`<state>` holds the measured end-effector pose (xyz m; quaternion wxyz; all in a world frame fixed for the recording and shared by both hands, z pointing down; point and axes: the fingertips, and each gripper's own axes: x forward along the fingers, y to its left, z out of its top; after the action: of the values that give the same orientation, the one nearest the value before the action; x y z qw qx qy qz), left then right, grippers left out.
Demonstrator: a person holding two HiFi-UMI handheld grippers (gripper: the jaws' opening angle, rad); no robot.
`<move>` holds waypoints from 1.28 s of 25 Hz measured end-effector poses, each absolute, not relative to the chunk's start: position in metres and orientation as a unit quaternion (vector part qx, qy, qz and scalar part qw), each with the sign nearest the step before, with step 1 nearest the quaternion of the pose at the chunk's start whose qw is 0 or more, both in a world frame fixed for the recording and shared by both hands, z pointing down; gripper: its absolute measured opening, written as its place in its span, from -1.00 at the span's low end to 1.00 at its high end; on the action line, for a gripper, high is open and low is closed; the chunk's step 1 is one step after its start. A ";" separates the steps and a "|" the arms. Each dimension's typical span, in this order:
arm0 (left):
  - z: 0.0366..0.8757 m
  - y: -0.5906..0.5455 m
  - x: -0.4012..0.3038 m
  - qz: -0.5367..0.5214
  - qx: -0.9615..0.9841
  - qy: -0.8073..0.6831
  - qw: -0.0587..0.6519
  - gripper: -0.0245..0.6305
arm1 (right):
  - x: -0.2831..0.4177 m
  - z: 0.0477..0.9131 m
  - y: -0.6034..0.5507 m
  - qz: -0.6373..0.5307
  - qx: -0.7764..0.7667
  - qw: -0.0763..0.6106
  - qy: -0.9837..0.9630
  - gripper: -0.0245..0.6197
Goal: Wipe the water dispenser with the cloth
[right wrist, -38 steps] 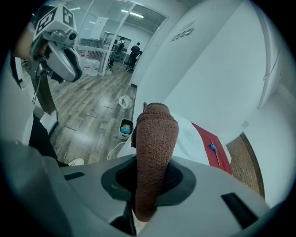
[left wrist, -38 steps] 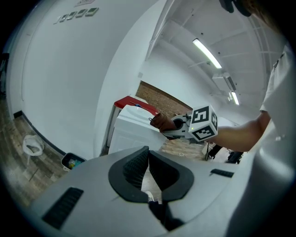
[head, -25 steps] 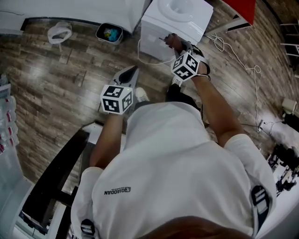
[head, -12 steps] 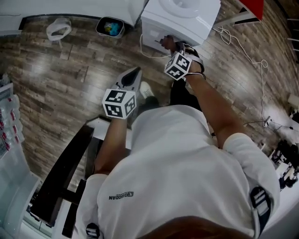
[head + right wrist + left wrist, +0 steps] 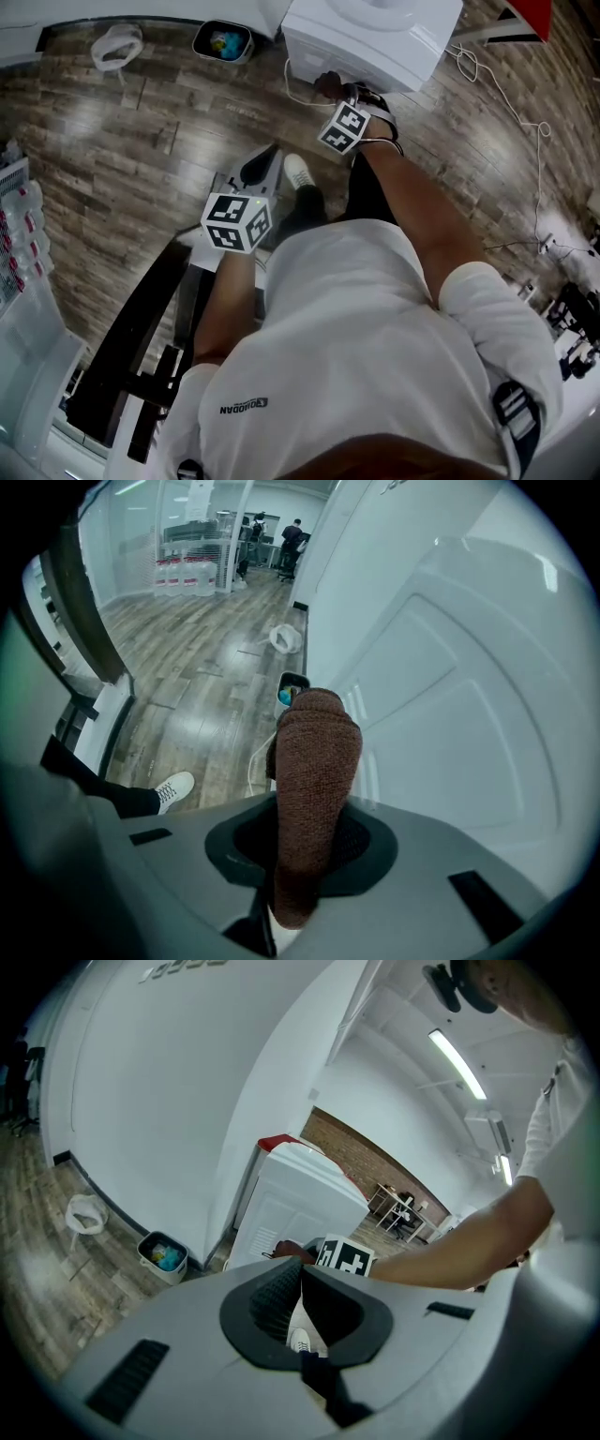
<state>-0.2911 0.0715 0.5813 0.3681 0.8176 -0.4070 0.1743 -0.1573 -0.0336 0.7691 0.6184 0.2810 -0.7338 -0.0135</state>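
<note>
Cloth [image 5: 314,780] is sitting pinched in the right gripper [image 5: 312,841], whose jaws are clamping its lower part so that a long folded end is sticking out past them. I am carrying it that way, I judge, so the soft fabric and not the hard jaw plastic meets the water dispenser [image 5: 450,714]. The cloth is brown, coarsely knitted and bundled into a thick roll with a rounded tip. Its tip is lying right at the dispenser's side wall, low down near the floor; whether it is actually pressing on the wall I cannot tell.

The dispenser is a white box of smooth, glossy plastic, and the wall facing me is carrying shallow moulded panels with rounded edges, which the knit should be following easily.

I am letting the left gripper [image 5: 302,1288] hang idle, well apart from the dispenser, its ribbed dark pads pressed together at the tips with nothing between them. That is leaving the wiping side free. A white cord [image 5: 291,89] is trailing on the wooden floor [image 5: 141,150] just beside the dispenser's base.
</note>
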 end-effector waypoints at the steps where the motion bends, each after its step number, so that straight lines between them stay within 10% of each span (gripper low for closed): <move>1: 0.584 0.072 -0.292 0.175 0.815 -0.410 0.370 -0.92 | -0.158 0.776 -0.034 -0.011 0.278 0.621 -0.733 -0.72; 32: 0.608 0.082 -0.310 0.185 0.769 -0.459 0.405 -0.93 | -0.146 0.878 -0.016 0.070 0.223 0.657 -0.716 -0.72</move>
<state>-0.3103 0.0817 0.6076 0.4050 0.7691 -0.4585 0.1851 -0.1460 -0.0161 0.8781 0.6572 0.2234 -0.7165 0.0696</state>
